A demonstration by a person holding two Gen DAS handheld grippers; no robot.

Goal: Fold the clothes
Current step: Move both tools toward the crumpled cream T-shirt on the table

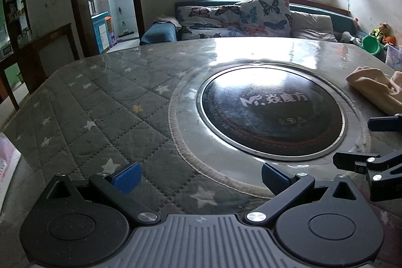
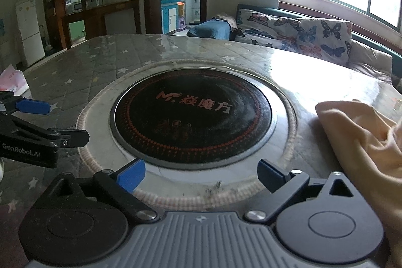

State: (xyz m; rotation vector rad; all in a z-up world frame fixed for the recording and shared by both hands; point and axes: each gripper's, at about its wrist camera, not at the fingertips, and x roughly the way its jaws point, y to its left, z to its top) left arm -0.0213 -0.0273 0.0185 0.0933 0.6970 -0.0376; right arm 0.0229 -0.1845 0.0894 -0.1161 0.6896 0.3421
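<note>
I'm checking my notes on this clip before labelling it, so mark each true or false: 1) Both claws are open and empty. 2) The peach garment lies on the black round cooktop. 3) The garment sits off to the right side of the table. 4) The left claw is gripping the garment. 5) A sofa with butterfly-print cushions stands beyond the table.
1) True: the left claw and the right claw both stand open with nothing between the fingers.
2) False: the peach garment lies on the table, beside the black round cooktop, not on it.
3) True.
4) False: the left claw holds nothing, and the garment lies apart from it.
5) True: the sofa stands under the window.
</note>
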